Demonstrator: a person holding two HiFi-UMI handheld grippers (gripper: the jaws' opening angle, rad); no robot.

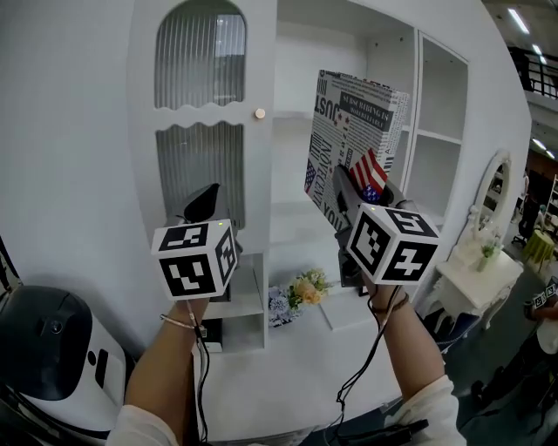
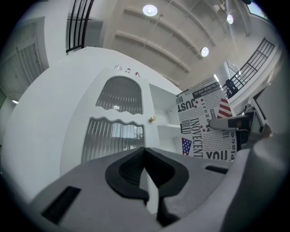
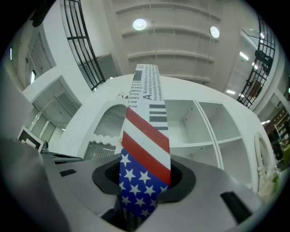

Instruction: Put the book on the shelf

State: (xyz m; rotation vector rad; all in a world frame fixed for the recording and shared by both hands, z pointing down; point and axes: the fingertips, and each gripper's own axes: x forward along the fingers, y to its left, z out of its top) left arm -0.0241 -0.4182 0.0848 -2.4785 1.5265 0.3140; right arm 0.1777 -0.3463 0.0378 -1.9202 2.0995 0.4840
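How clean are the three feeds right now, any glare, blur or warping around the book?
Head view: even light, no glare, book sharp, though the white shelf unit bows from the wide lens. Left gripper view: ceiling lamps flare, corners vignetted black. Right gripper view: book crisp at centre, bright lamps behind it, same bowing.

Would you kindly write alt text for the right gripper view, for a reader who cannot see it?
The right tool is clamped on an upright book printed with newsprint and a stars-and-stripes flag. Behind it stands a white shelf unit with open compartments, under round ceiling lights.
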